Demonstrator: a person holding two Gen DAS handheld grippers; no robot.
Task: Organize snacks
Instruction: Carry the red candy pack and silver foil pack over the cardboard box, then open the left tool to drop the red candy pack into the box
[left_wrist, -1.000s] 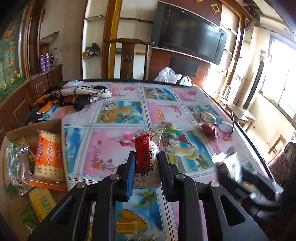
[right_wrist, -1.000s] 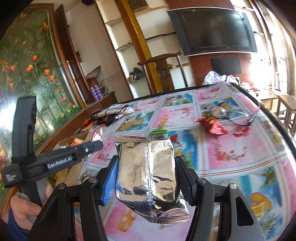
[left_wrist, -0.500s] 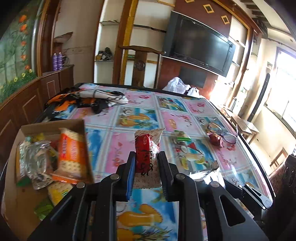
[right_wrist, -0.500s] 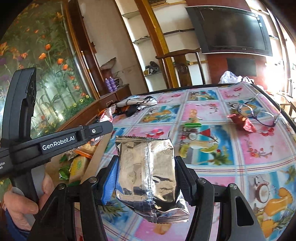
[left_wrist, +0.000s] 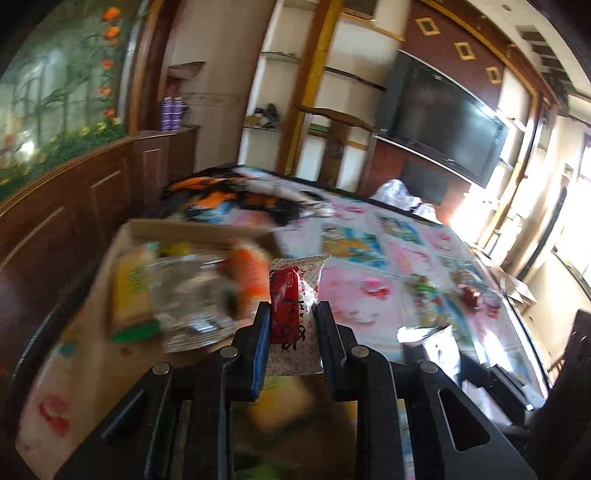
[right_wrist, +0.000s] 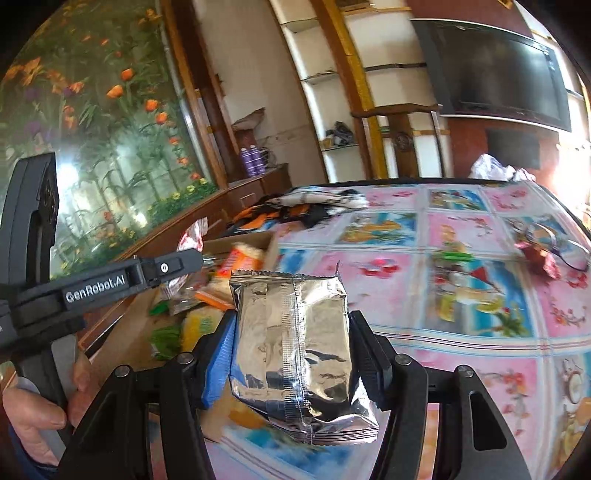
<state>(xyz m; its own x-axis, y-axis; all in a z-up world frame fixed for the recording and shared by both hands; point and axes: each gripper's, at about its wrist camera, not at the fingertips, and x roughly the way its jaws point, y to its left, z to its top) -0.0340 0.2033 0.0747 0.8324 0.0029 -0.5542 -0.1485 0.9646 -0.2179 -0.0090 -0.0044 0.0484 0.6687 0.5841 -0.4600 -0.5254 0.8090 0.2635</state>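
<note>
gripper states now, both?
Left gripper: shut on the red-and-white snack packet.
Right gripper: shut on the silver foil bag.

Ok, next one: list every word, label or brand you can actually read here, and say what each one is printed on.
"GenRobot.AI": white lettering on the side of the left gripper, seen from the right wrist view.
Red-and-white snack packet in the left gripper's jaws: black characters and a small logo, too blurred to read.
Silver foil pouch in the right gripper: no print showing.
Snacks in the cardboard box: print blurred, unreadable.
</note>
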